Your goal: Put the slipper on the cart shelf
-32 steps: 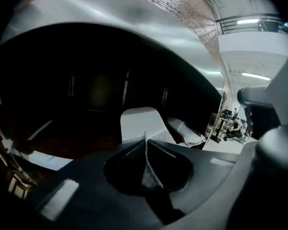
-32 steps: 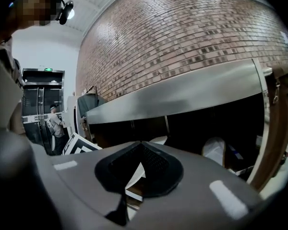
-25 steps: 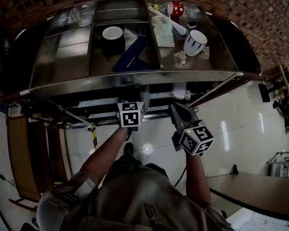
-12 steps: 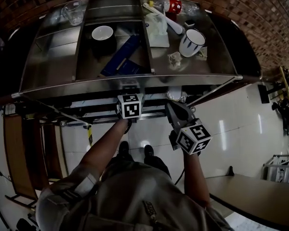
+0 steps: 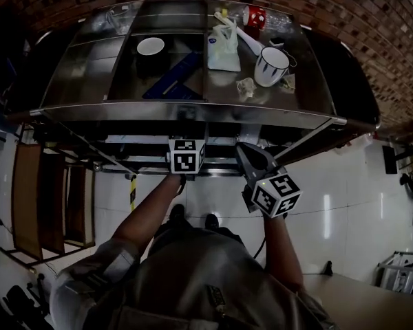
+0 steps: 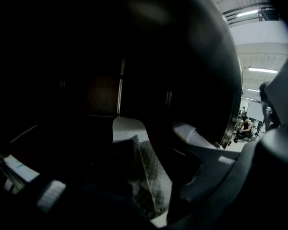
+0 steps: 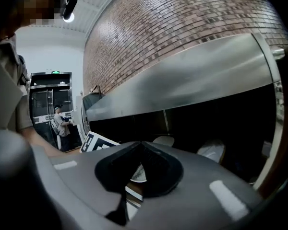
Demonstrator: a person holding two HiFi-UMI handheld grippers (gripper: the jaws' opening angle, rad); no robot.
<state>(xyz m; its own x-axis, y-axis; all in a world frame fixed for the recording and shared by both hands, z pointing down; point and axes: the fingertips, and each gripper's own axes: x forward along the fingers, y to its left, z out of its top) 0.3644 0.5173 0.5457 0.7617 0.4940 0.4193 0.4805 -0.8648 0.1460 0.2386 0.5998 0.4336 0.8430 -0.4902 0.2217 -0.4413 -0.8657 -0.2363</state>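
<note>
Left arm: stretched forward and down, left forearm bare below a pushed-up sleeve, reaching in under the front edge of the cart near its middle.
Left gripper: marker cube just below the front edge in the head view, tips hidden under the top; in its own dim view, jaws closed against the two sides of a slipper.
Slipper: pale, quilted insole up, toe pointing toward the back edge, down at shelf level under the cart top; contact with the shelf too dark to judge.
Other slipper: just right of the held one, farther in, apart from it.
Right arm: right forearm raised forward, to the right of the left one.
Right gripper: outside the front edge, toward the front right corner, tips pressed together, holding nothing.
Cart top: bowl, bag and mug spread from the middle toward the right edge.
Change over the last second: both grippers at much the same spots along the front edge; two feet side by side below the arms now, against one before.
</note>
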